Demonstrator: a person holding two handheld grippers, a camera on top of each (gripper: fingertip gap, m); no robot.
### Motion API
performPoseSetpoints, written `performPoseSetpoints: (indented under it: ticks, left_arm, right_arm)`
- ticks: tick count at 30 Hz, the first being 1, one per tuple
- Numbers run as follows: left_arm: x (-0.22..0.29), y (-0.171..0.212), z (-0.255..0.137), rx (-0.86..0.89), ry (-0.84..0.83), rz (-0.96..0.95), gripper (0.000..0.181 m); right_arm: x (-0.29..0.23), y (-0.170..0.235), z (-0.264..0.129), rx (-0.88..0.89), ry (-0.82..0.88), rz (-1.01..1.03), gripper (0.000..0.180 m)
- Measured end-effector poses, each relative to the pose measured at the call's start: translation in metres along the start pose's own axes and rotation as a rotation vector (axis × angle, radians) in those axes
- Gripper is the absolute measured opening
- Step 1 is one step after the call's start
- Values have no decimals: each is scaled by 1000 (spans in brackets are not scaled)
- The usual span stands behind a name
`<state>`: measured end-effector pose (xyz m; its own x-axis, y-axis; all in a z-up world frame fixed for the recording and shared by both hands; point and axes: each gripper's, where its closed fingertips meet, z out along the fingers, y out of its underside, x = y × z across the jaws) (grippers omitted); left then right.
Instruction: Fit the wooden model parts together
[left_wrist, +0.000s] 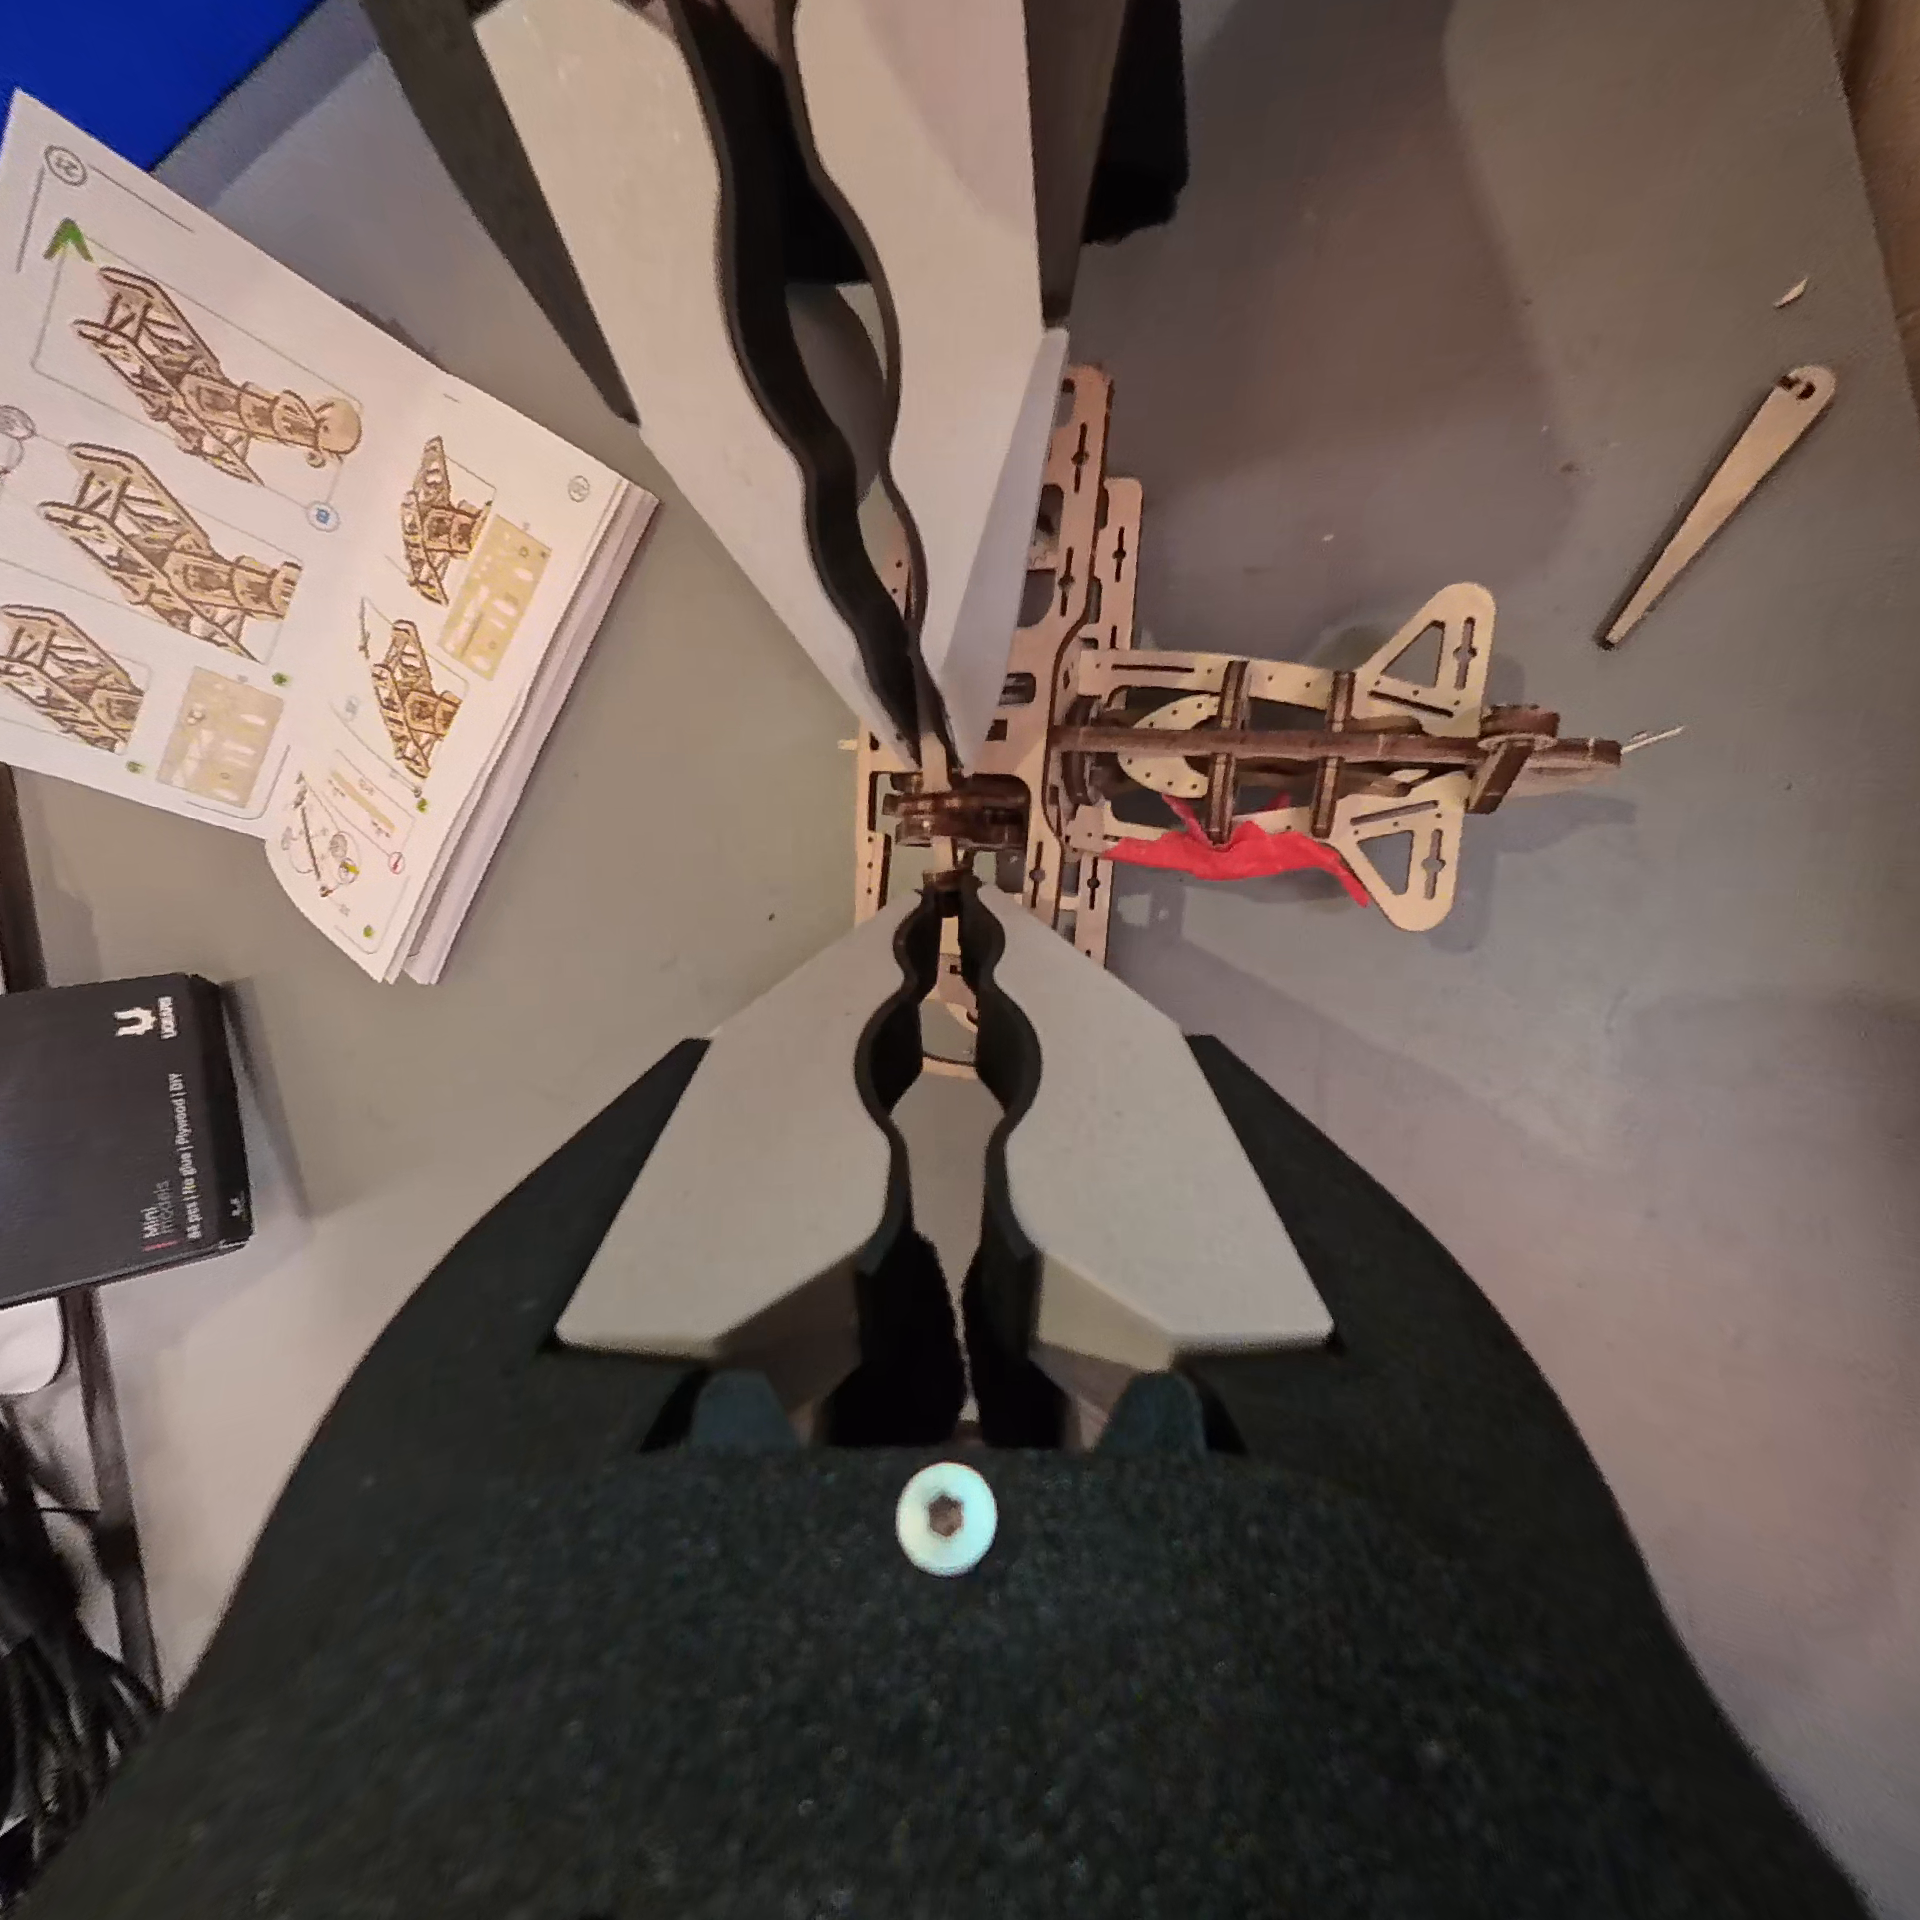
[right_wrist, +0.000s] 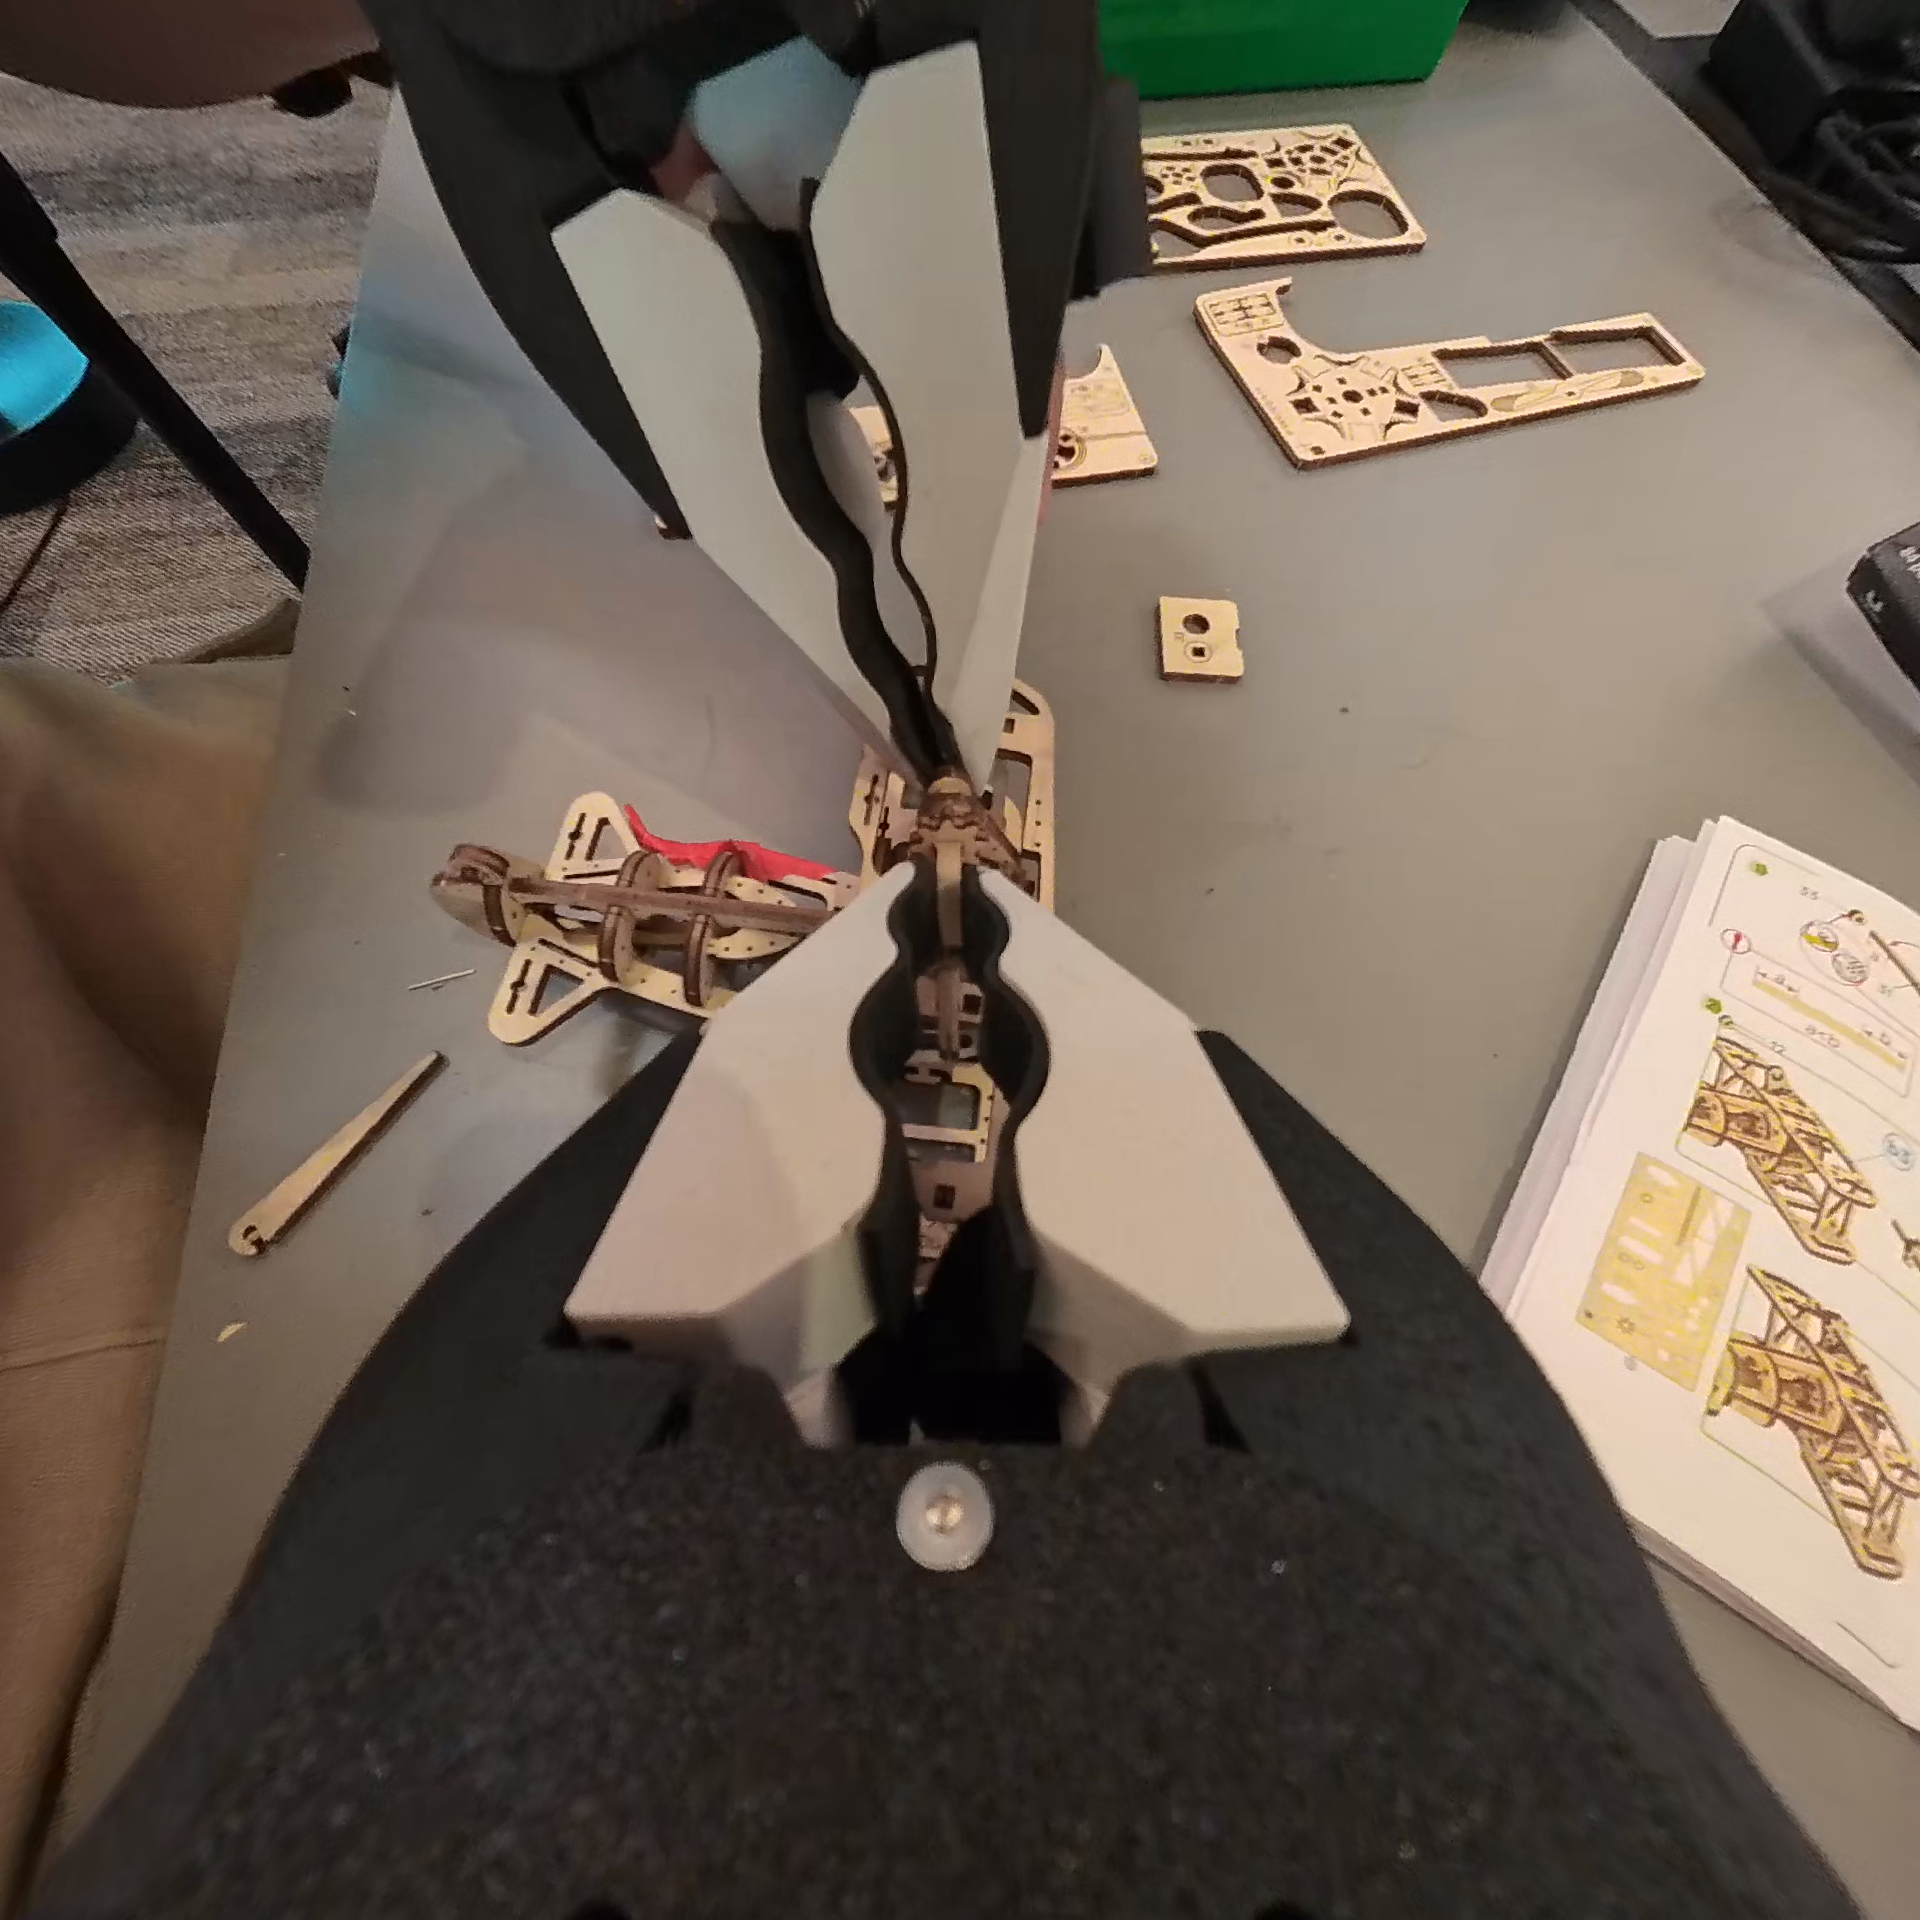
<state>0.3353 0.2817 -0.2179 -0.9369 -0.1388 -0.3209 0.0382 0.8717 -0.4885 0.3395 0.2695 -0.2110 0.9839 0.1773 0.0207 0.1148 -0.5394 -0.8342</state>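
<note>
Both grippers, left gripper (left_wrist: 948, 891) and right gripper (right_wrist: 943, 881), are pinching the wooden plane model (left_wrist: 1247, 769) (nose end) mid-desk (left_wrist: 1455, 1143), jaws narrow.

Pale plywood aeroplane model (left_wrist: 1236, 748), dark laser-burnt edges, a red scrap (left_wrist: 1231, 854) on it beside the grey-fingered, black-bodied tongs (left_wrist: 945, 888); plain grey tabletop (left_wrist: 1558, 1143); white printed instruction booklet (right_wrist: 1766, 1195) to their right.

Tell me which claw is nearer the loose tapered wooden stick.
Right. The tapered wooden stick lies beside the right claw, on its left; the left claw points in from the opposite side, farther off.
</note>
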Motion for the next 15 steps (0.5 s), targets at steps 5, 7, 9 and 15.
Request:
performPoseSetpoints:
  ticks: [5,7,9,15]
  left_arm:
    - [-2,-8,-4,40,-10,-10,0]
    - [-2,-6,-4,30,-16,-2,0]
    - [-1,-6,-3,21,-13,10,0]
    - [-1,-5,-1,22,13,-2,0]
  right_arm:
    - [-1,4,0,-14,-13,7,2]
    - [-1,4,0,-20,0,-4,2]
    - [-1,4,0,-21,0,-10,2]
    - [0,4,-1,-20,7,-15,1]
